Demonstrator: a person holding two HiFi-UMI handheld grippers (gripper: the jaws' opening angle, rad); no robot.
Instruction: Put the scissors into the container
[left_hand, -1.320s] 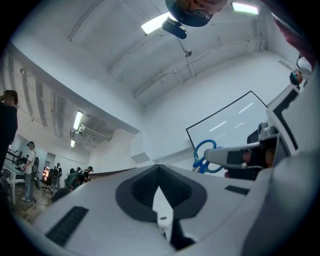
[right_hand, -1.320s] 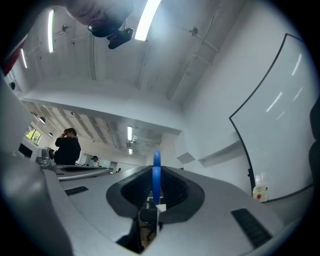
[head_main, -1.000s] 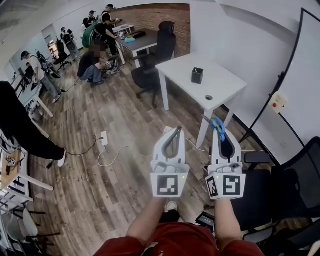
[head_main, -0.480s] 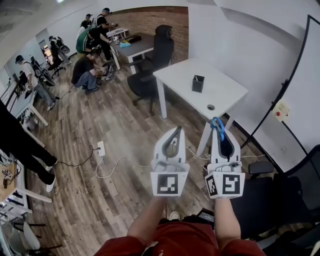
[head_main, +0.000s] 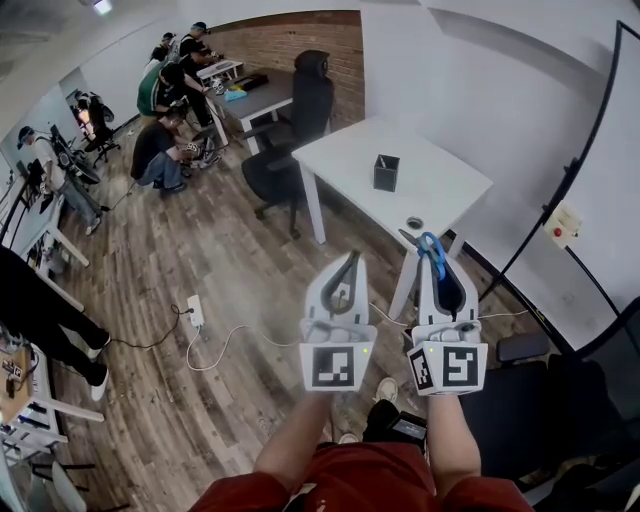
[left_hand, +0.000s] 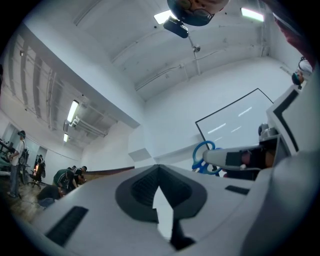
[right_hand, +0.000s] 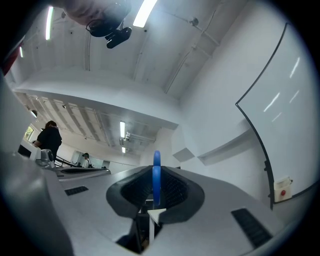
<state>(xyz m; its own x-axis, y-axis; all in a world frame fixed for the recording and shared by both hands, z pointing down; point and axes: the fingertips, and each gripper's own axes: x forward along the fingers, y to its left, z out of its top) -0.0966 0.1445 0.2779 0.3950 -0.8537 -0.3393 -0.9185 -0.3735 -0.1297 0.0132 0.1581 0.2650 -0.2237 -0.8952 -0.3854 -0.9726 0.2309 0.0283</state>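
Observation:
In the head view a pair of blue-handled scissors (head_main: 435, 254) sticks out of the tip of my right gripper (head_main: 431, 252), which is shut on it. In the right gripper view the blue handle (right_hand: 156, 182) stands on edge between the jaws. My left gripper (head_main: 351, 261) is held beside it on the left, shut with nothing in it. The left gripper view shows its closed tip (left_hand: 159, 169) and the scissors' blue loops (left_hand: 203, 156) off to the right. A small black container (head_main: 386, 172) stands upright on the white table (head_main: 445, 195) ahead of both grippers.
A black office chair (head_main: 300, 110) stands at the table's far left corner, another (head_main: 560, 400) at my right. A power strip with white cable (head_main: 195, 312) lies on the wood floor. Several people are at desks at the back left (head_main: 170, 110). A black-framed board (head_main: 590, 120) leans on the right wall.
Both grippers have travelled forward side by side, holding their pose. The white table and its container now sit nearer and lower in the head view; the people have slid towards the upper left.

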